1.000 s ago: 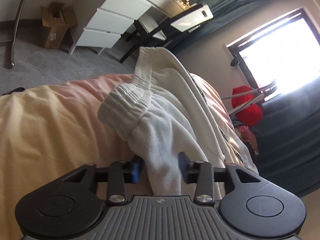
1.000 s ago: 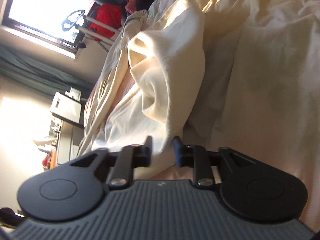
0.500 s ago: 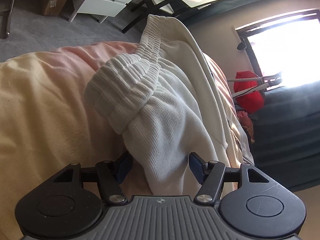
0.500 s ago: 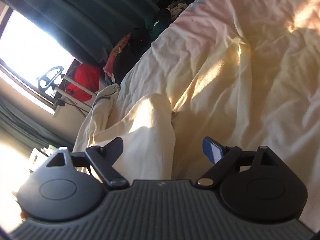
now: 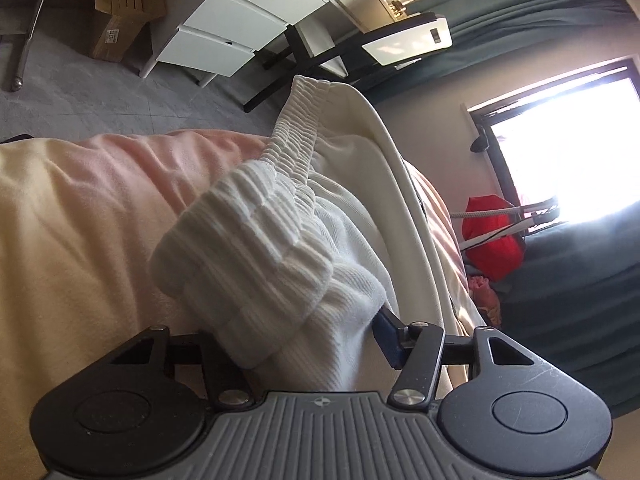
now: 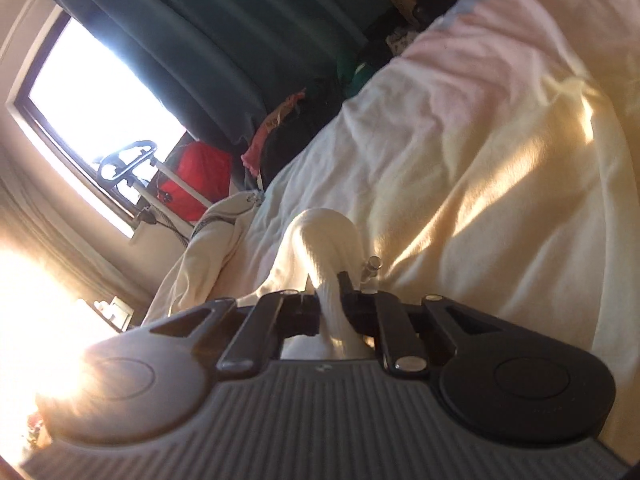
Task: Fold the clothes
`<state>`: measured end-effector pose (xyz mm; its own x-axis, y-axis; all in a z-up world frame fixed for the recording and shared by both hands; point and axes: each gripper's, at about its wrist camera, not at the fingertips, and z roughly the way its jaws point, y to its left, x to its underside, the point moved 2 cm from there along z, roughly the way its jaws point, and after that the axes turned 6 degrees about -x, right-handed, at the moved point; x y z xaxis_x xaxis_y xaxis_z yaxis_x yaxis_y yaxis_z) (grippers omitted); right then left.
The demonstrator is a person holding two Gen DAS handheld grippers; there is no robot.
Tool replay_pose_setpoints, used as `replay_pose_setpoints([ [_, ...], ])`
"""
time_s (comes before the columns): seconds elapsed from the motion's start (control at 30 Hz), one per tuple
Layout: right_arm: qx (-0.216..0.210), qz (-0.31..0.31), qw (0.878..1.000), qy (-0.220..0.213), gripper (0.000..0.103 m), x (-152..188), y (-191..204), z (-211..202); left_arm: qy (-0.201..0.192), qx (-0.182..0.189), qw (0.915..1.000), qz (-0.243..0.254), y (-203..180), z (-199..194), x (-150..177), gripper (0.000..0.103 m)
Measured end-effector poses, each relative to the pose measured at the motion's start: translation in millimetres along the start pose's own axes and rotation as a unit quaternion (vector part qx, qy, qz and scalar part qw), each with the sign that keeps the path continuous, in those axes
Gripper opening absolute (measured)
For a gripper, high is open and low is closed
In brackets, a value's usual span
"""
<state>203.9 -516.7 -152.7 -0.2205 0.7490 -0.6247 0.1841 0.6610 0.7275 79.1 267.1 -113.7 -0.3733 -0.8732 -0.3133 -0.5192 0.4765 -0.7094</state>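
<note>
Lying across the bed (image 5: 72,208), the white ribbed garment (image 5: 280,248) is bunching up directly ahead of the left hand-held gripper (image 5: 304,344), its thick cuff folding over toward the left finger and hiding that fingertip. The left hand-held gripper is standing released, its jaws spread wide with cloth filling the space between them and the blue-padded right finger (image 5: 386,336) sitting just beside the fabric. Farther ahead, the elastic waistband (image 5: 300,120) is rising above the mattress edge, with a white drawer unit (image 5: 236,28) beyond it to the left and a red bag (image 5: 494,236) off to the right under the bright window.

Moving to the right hand-held gripper (image 6: 330,304), its jaws are clenching tight on a narrow twist of the same garment (image 6: 324,236), which is running straight forward from the fingers and then draping leftward over the cream bedsheet (image 6: 500,160). Sunlight is striping the sheet to the right of the gripper.
</note>
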Motion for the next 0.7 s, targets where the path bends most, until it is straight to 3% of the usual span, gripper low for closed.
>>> replay_pose_setpoints([
  [0.17, 0.058, -0.069, 0.993, -0.073, 0.006, -23.1, 22.6, -34.0, -0.005, -0.009, 0.9999, 0.012, -3.7, -5.5, -0.3, 0.039],
  [0.33, 0.136, -0.103, 0.974, -0.151, 0.006, -44.5, 21.8, -104.2, -0.002, 0.004, 0.9999, 0.009, -3.4, -15.4, 0.2, 0.027],
  [0.43, 0.19, -0.043, 0.962, -0.19, 0.006, -53.1, 0.8, -155.2, 0.006, 0.01, 0.9999, 0.001, -1.6, -20.1, -0.2, 0.025],
  [0.53, 0.21, 0.035, 0.962, -0.169, 0.006, -43.7, -25.7, -180.8, 0.013, 0.011, 0.9998, -0.008, 1.9, -22.9, -1.0, 0.025],
  [0.7, 0.232, 0.161, 0.951, -0.127, 0.006, -25.3, -68.7, -216.6, 0.021, 0.012, 0.9995, -0.022, 8.8, -26.8, -2.9, 0.026],
])
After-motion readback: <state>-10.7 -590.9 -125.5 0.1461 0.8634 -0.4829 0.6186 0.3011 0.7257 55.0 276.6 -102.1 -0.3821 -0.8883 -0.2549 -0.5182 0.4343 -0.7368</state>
